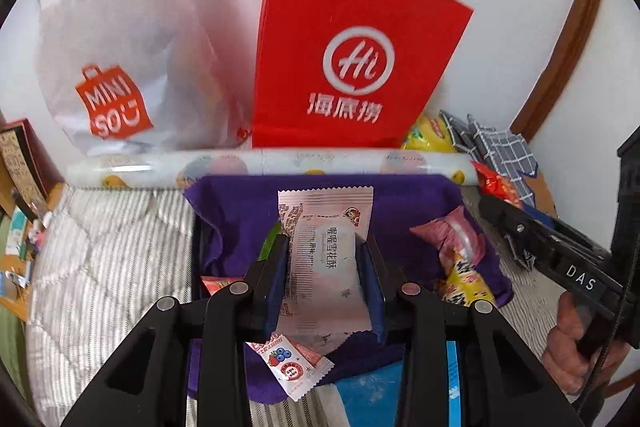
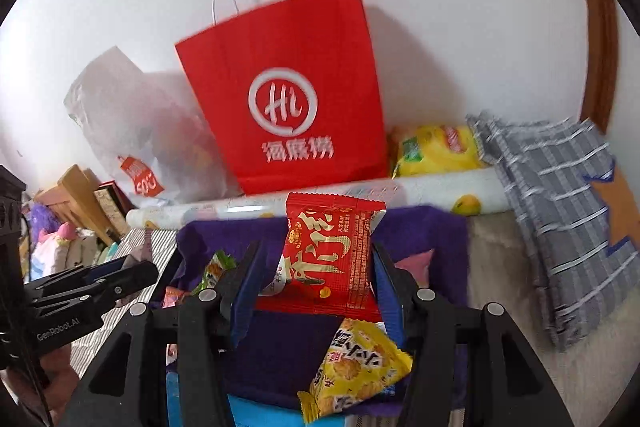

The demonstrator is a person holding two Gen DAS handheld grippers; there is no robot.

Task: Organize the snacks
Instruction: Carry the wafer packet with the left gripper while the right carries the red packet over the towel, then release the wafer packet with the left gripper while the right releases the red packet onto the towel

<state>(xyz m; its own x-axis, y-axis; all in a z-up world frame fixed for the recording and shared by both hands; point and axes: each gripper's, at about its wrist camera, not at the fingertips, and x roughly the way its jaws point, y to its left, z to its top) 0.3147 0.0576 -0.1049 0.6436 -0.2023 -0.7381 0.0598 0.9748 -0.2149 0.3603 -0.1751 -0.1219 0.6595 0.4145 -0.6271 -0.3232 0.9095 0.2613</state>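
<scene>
My left gripper (image 1: 325, 253) is shut on a pale pink snack packet (image 1: 326, 247) and holds it above a purple cloth (image 1: 400, 203) with loose snacks on it. My right gripper (image 2: 316, 259) is shut on a red snack packet (image 2: 330, 251) above the same purple cloth (image 2: 420, 227). A red paper bag with a white "Hi" logo (image 1: 352, 47) (image 2: 288, 95) stands upright against the wall behind the cloth. A white Miniso plastic bag (image 1: 116, 59) (image 2: 140, 131) stands to its left. The right gripper shows at the right of the left wrist view (image 1: 504, 211).
A rolled patterned sheet (image 1: 280, 163) (image 2: 400, 191) lies between cloth and bags. Loose snacks lie on the cloth: a berry packet (image 1: 292, 363), a pink one (image 1: 456, 235), a yellow one (image 2: 352, 367). A yellow pack (image 2: 436, 149) and a checked grey cloth (image 2: 560, 203) lie to the right.
</scene>
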